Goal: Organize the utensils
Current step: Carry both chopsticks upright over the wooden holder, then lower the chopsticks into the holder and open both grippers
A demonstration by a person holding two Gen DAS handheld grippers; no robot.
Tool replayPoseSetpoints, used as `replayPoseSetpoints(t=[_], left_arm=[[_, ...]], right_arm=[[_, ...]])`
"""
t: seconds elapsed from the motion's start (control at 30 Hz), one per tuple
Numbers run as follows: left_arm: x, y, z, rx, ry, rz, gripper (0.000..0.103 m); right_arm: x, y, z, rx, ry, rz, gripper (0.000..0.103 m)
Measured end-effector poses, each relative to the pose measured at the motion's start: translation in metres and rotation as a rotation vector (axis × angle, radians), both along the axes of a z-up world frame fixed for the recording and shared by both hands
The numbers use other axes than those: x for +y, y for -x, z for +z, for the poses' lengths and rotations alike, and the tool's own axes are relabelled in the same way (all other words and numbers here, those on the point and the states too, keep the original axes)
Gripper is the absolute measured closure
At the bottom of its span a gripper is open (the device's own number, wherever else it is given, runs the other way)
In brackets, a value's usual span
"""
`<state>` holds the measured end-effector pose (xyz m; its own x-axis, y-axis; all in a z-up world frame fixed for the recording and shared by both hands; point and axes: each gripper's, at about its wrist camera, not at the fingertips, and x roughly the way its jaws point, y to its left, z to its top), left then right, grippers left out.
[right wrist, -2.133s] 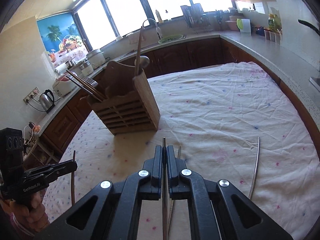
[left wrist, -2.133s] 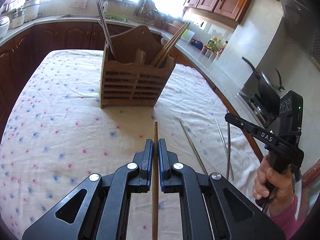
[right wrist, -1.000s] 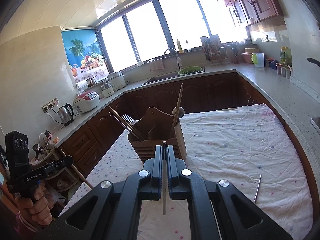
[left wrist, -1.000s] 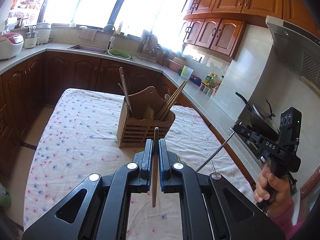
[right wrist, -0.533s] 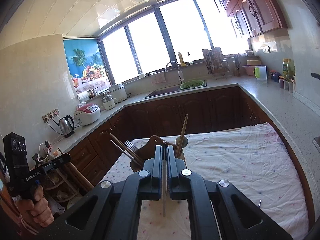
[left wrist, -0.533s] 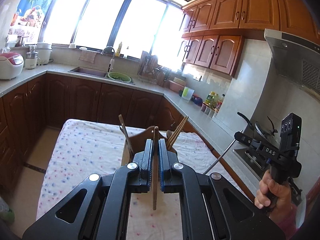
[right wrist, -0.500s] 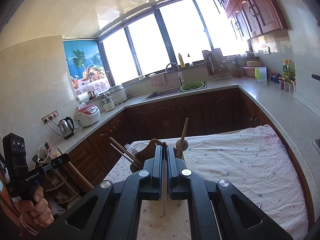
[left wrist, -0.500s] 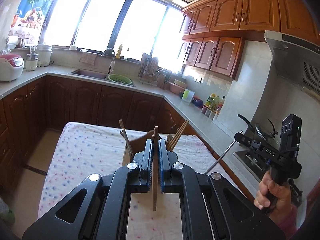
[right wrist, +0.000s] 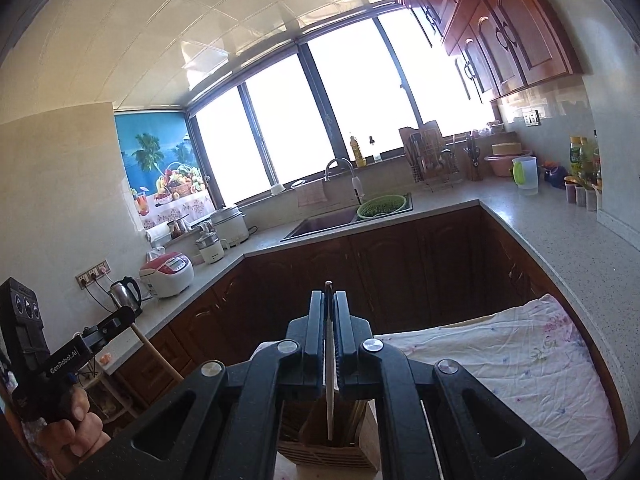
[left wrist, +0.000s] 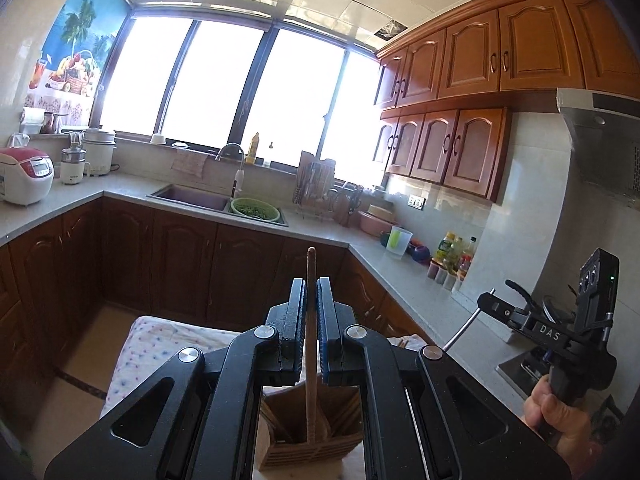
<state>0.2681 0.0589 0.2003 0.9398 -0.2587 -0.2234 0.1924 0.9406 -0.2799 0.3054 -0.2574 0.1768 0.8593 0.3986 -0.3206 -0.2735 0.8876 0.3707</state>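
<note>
My left gripper [left wrist: 311, 292] is shut on a wooden chopstick [left wrist: 310, 344] that hangs down over the wooden utensil holder [left wrist: 312, 444]; its lower end is at the holder's top. My right gripper [right wrist: 329, 304] is shut on a metal chopstick [right wrist: 329, 392] whose lower end hangs just above the utensil holder [right wrist: 332, 452]. The right gripper [left wrist: 494, 302] shows at the right of the left wrist view with the metal chopstick [left wrist: 460, 332] slanting down. The left gripper [right wrist: 128, 316] shows at the left of the right wrist view with the wooden chopstick [right wrist: 156, 354].
The holder stands on a table with a flowered white cloth [right wrist: 520, 360]. Dark cabinets and a grey counter [left wrist: 320, 236] with a sink [left wrist: 192, 198] run around the kitchen. A rice cooker [right wrist: 168, 274] and kettle [right wrist: 126, 292] stand at the left.
Both grippers have risen and tilted with their chopsticks and now sit above the holder, which has dropped to the bottom of both views. Both stay shut.
</note>
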Motion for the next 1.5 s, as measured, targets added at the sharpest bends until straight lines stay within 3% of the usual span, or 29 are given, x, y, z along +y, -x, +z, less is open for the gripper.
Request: replayPoseSetpoints(t=[0.33, 0.7, 1.23, 1.37, 1.4, 1.43, 1.47, 1.5], left_arm=[[-0.011, -0.022, -0.064, 0.072, 0.015, 0.042, 0.098], [-0.027, -0.017, -0.115, 0.161, -0.054, 0.01, 0.098], [-0.015, -0.023, -0.117, 0.202, -0.043, 0.01, 0.098], [-0.014, -0.026, -0.121, 0.242, -0.031, 0.007, 0.093], [-0.013, -0.025, -0.123, 0.245, -0.031, 0.013, 0.086], [-0.012, -0.023, -0.123, 0.248, -0.027, 0.016, 0.077], [-0.011, -0.02, -0.123, 0.245, -0.019, 0.016, 0.073], [-0.01, -0.016, -0.122, 0.238, -0.012, 0.019, 0.065]], right_arm=[[0.019, -0.017, -0.054, 0.026, 0.031, -0.008, 0.099], [0.031, -0.023, -0.103, 0.122, 0.045, 0.009, 0.099], [0.024, -0.031, -0.112, 0.168, 0.019, -0.007, 0.098], [0.021, -0.032, -0.114, 0.182, -0.002, -0.009, 0.092], [0.02, -0.032, -0.114, 0.185, -0.008, -0.011, 0.091], [0.018, -0.031, -0.115, 0.188, -0.015, -0.016, 0.085], [0.015, -0.03, -0.114, 0.19, -0.029, -0.017, 0.068], [0.012, -0.028, -0.115, 0.188, -0.049, -0.012, 0.059]])
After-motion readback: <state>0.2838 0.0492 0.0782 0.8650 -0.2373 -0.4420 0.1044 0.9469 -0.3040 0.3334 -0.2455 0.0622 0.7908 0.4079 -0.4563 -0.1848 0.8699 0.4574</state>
